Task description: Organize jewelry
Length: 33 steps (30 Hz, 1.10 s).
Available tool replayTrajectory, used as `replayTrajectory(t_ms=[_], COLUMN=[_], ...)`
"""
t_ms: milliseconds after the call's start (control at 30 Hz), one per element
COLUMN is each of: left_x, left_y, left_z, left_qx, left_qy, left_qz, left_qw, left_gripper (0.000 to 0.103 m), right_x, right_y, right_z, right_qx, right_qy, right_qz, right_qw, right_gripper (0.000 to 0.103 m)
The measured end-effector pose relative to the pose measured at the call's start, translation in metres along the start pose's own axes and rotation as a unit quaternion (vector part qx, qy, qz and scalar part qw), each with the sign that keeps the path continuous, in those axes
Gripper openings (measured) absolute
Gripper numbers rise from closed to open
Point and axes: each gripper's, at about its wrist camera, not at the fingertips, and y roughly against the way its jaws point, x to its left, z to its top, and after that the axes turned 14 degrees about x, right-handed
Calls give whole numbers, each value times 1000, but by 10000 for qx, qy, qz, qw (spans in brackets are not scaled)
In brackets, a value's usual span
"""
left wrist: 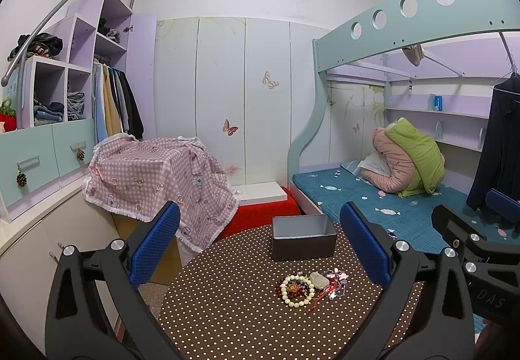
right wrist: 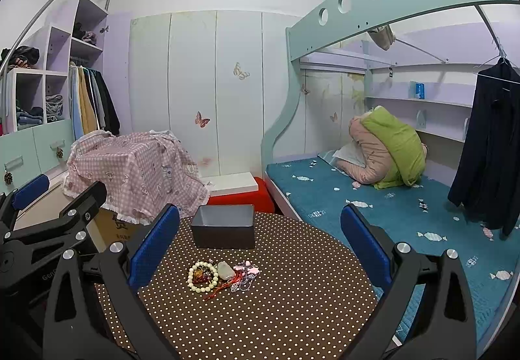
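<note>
Jewelry [left wrist: 308, 287] btwn open left claw [left wrist: 260, 243] fingers

From the left wrist, the left tool [left wrist: 260, 236] hangs above a round bench [left wrist: 227, 321] covered in brown cloth with white polka dots, its two blue-padded fingers [left wrist: 152, 246] spread wide with nothing between them. A small heap of jewelry [left wrist: 308, 288] lies near the bench's middle: a cream bead bracelet [left wrist: 294, 290], a pale stone pendant [left wrist: 319, 279], dark red beads and pinkish chains tangled together. Beyond it, apart from the heap, stands an open grey rectangular metal tin [left wrist: 304, 238]. The right tool [left wrist: 477, 230] shows at the right edge.
</note>
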Motion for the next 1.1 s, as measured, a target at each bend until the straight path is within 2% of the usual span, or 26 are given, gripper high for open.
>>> replayTrajectory(t_ms=[933,1100], left_x=[1,3], left_y=[-2,-10], left_z=[-2,-5], left_qx=[29,147], left_qy=[-9,-3], left_qz=[4,-79], left_qw=[10000,9999], left_gripper=[99,99], right_x=[4,4], right_y=[-5,-12], right_z=[-6,-7], right_qx=[43,192], right_qy=[-14,-33], right_qz=[25,96], right_qw=[10000,9998], right_gripper=[96,96])
